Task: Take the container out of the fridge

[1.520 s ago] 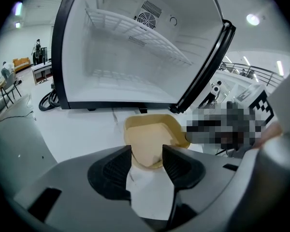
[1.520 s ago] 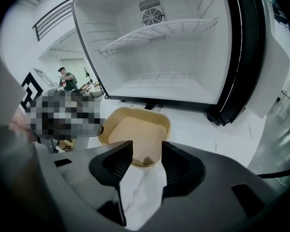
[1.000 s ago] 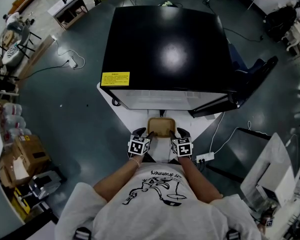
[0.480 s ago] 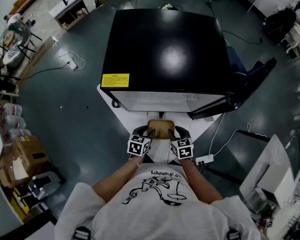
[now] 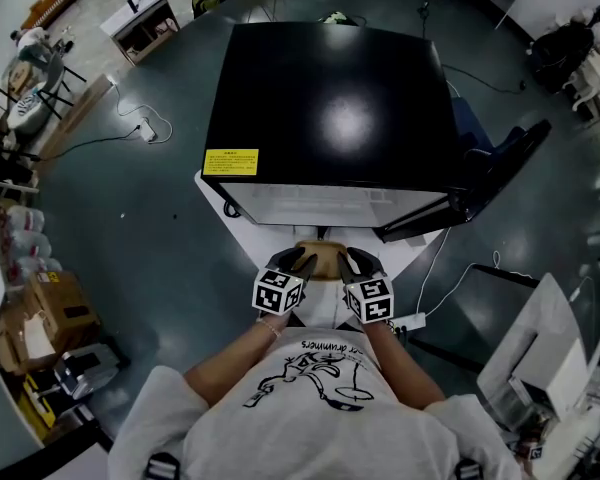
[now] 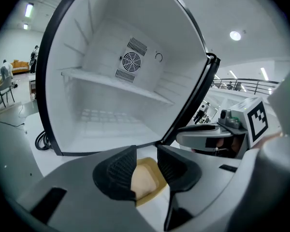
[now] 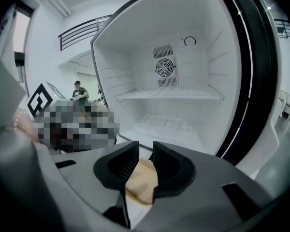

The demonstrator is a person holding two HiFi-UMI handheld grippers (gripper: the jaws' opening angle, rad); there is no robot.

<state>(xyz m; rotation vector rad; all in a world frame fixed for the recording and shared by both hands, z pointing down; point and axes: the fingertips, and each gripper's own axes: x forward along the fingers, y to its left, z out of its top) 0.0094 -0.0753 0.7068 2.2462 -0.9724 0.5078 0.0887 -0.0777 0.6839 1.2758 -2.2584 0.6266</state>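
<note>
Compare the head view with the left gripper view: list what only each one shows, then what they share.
Head view only: the fridge's glossy black top, its yellow rectangular label and the person's white printed T-shirt. Left gripper view only: the fridge's white interior shelf and the round fan grille on its back wall. Both: the tan rectangular container, lying on the white platform in front of the fridge.

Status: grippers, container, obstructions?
Left gripper, right gripper: jaws just been closing, not shut, gripping nothing. Tan container outside fridge, on white base, seen below both gaps. Nothing in the way.
</note>
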